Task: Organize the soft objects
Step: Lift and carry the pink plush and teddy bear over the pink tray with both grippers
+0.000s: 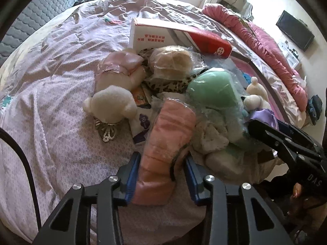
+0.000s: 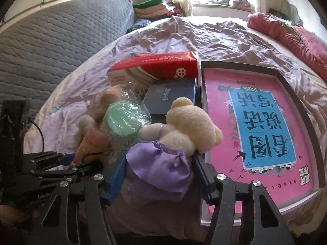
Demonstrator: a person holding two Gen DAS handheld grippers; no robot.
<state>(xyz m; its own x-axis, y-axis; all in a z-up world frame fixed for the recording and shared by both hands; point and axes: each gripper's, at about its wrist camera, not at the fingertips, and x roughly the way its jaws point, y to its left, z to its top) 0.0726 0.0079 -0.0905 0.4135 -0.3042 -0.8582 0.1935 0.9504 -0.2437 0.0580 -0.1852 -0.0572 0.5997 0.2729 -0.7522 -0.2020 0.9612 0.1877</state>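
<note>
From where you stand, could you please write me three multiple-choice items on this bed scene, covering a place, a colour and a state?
1. Where does the pink book lie?
A. in a shallow dark-rimmed box on the bed
B. on the grey sofa
C. on the windowsill

2. What colour is the dress of the teddy bear between the right tongs?
A. green
B. purple
C. red

3. What is the state of the left tongs?
A. wide open over bare sheet
B. out of sight
C. closed on a peach towel roll in plastic

Answers: 1 A, the box's rim frames the book in the right wrist view. 2 B, purple satin shows below the cream head. 3 C, both blue pads press the roll's sides.
</note>
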